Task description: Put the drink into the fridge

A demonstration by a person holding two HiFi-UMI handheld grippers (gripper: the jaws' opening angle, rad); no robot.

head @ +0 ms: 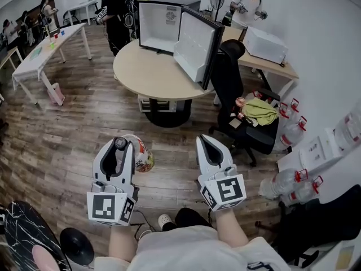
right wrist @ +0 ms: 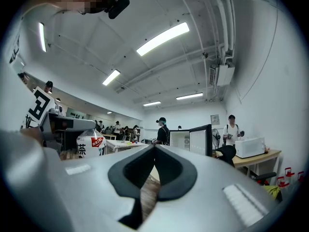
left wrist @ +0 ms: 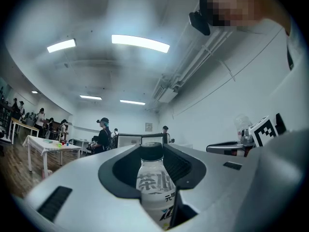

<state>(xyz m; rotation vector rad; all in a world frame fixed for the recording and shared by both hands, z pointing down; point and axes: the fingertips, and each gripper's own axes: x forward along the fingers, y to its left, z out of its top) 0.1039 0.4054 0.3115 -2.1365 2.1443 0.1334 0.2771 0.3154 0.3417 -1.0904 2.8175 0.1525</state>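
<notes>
White drink (head: 140, 156) clamped in left gripper (head: 125, 148), head view; open fridge (head: 169, 27) on bench (head: 152, 75), well apart. Left gripper view: jaws pinch the drink. Right gripper view: right gripper (right wrist: 153, 149) closed, empty. Carry stage; next, likely walk to fridge.

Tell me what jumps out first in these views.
The left gripper grips a white bottle by its neck, above the wooden floor. Ahead, a small fridge stands on the round table with its door swung wide open. The right gripper is shut with nothing in it.
</notes>
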